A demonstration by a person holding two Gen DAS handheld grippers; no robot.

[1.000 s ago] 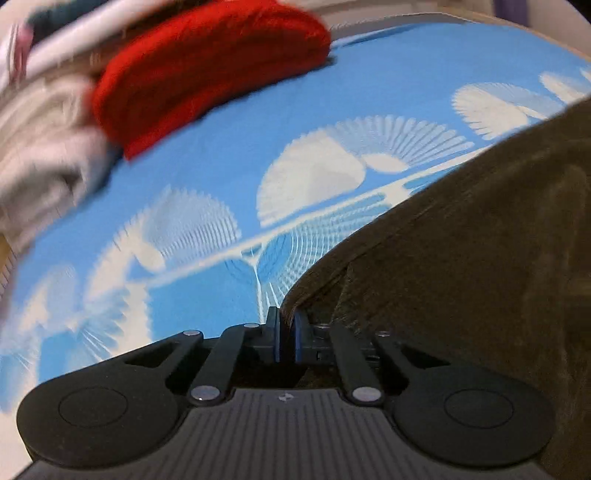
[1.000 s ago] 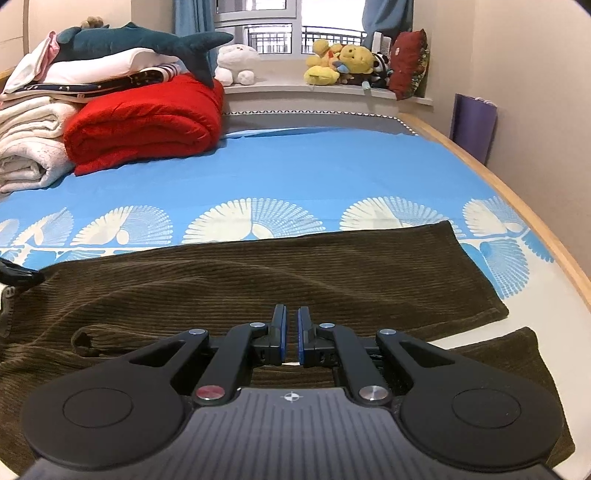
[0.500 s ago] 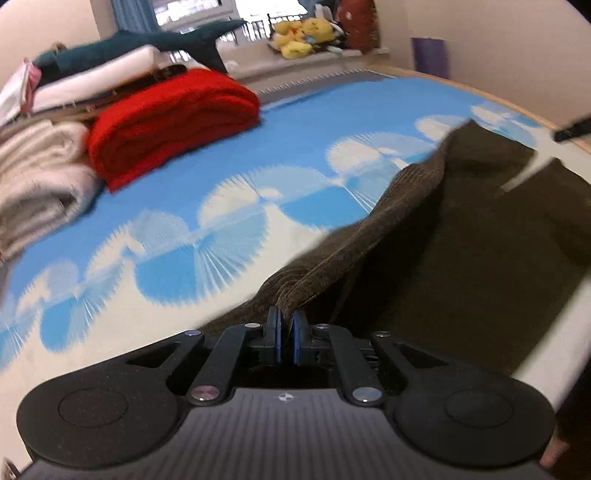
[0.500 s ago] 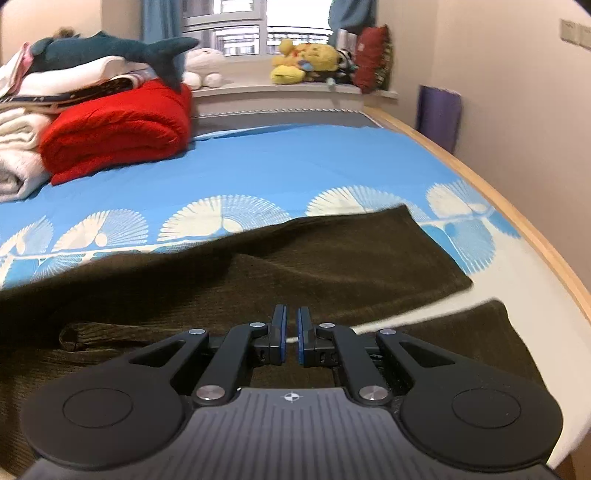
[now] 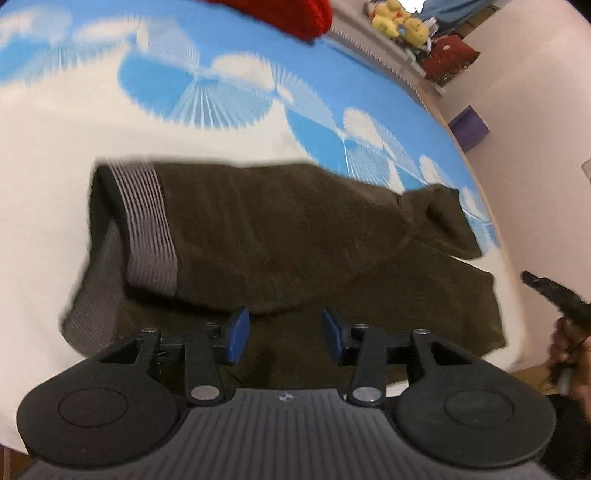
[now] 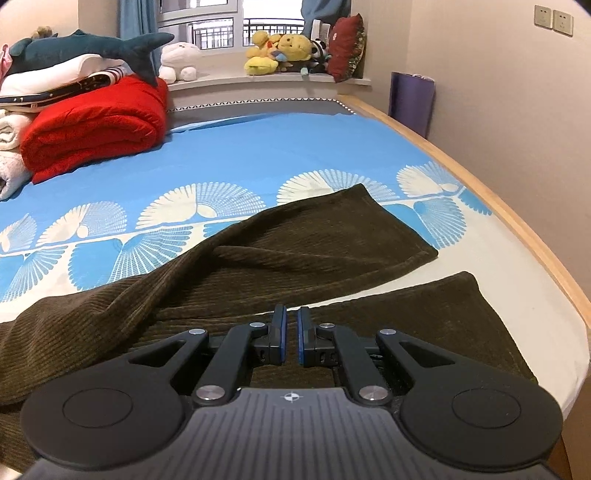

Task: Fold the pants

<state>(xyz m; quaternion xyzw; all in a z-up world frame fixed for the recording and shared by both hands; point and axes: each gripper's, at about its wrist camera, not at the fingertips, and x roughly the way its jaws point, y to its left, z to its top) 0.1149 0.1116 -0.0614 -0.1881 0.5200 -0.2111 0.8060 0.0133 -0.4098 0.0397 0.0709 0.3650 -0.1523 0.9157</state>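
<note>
Much of the left wrist view was smeared by motion blur, so the fan pattern of the bed sheet [image 5: 229,92] could be made out only roughly, and the red blanket [image 5: 288,14] was cut off at the top edge. The pants [image 5: 280,236], of dark brown ribbed corduroy, were seen lying on the bed near its front edge, with the waist folded over onto the legs and a grey ribbed waistband [image 5: 147,229] turned outward. The left gripper [image 5: 283,330] was held with its blue pads spread wide above the cloth, nothing between them. In the right wrist view, the right gripper [image 6: 291,334] was seen with its pads nearly pressed together, a narrow gap left; whether corduroy was pinched there could not be told. The two leg ends [image 6: 369,236] were seen apart, their hems squared.
</note>
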